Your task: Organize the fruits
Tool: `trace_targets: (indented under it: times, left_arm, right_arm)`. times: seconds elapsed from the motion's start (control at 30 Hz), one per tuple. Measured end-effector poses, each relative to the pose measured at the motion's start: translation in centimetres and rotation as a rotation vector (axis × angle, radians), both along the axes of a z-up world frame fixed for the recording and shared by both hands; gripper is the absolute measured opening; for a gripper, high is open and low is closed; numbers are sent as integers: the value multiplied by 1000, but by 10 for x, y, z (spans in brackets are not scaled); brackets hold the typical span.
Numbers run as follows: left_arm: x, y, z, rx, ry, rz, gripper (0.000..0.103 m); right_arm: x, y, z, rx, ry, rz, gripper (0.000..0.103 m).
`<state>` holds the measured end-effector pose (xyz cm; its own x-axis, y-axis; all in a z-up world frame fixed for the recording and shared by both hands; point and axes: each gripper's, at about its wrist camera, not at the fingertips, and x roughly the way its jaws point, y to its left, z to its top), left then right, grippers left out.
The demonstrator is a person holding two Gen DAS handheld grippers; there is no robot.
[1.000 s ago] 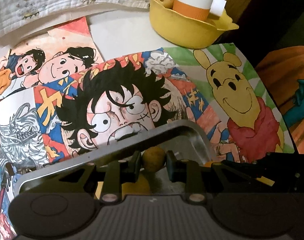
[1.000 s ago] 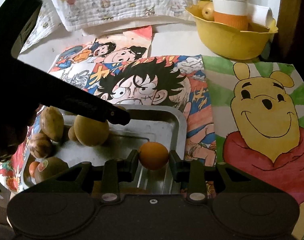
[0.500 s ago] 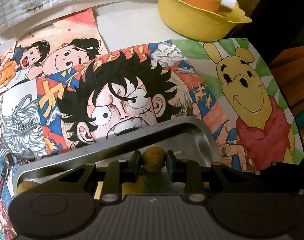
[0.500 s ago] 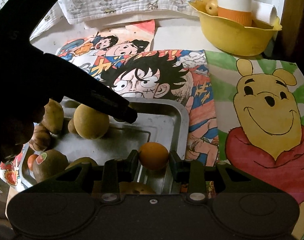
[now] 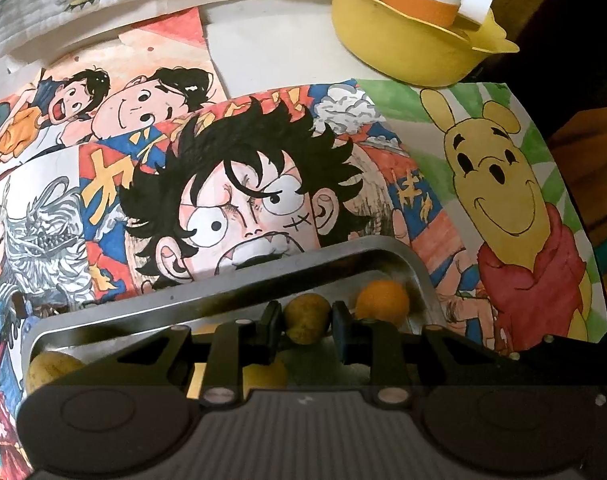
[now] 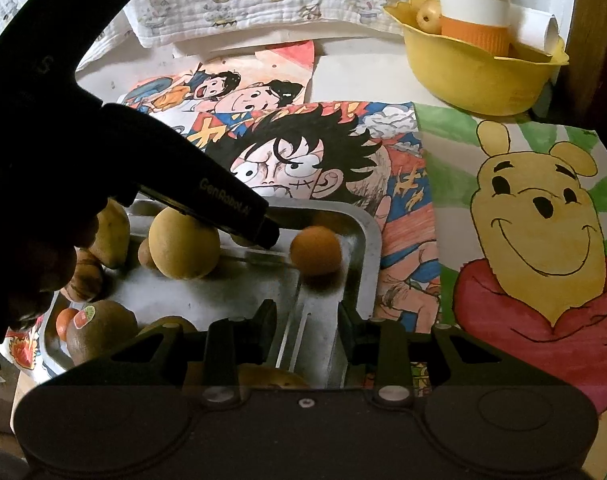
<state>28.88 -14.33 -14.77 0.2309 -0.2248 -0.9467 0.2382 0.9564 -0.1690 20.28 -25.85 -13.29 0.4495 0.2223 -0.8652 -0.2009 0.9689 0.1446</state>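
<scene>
A metal tray holds several fruits. My left gripper is shut on a small brownish-green fruit over the tray's far right part. My right gripper is open and empty, low over the tray. An orange lies free in the tray's far right corner, ahead of the right fingers; it also shows in the left wrist view. A big yellow fruit, a kiwi with a sticker and other fruits lie at the left. The left gripper's body crosses the right wrist view.
A yellow bowl at the back right holds a white-and-orange cup and a yellow fruit. Cartoon drawings cover the table. A quilted cloth lies at the back. The table's right edge drops off.
My right gripper has opened and let go of the orange, which now lies in the tray's far right corner. My left gripper keeps its fruit and has shifted slightly.
</scene>
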Motion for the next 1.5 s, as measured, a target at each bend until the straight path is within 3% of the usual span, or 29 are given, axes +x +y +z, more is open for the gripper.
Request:
trace_targets:
  times: [0.17, 0.3, 0.4, 0.47, 0.67, 0.93, 1.2, 1.5]
  left_arm:
    - [1, 2, 2, -1, 5, 23, 30]
    - [-1, 7, 5, -3, 5, 42, 33]
    - [-2, 11, 11, -14, -7, 63, 42]
    - [-3, 14, 15, -22, -21, 76, 56]
    - [-8, 21, 27, 0, -67, 119, 80]
    - [-20, 41, 37, 19, -106, 229, 97]
    - [-40, 59, 47, 8, -161, 334, 102]
    - [-70, 74, 57, 15, -227, 415, 102]
  right_arm:
    - [-1, -2, 2, 3, -7, -11, 38]
    - [-3, -4, 5, 5, -16, -18, 45]
    - [-3, -5, 7, 12, -26, -26, 52]
    - [-4, -6, 9, 18, -31, -33, 57]
    - [-6, -8, 15, 21, -58, -37, 69]
    - [-11, -13, 25, 31, -97, -44, 83]
    - [-16, -17, 34, 43, -145, -49, 95]
    - [-24, -23, 47, 54, -205, -81, 101]
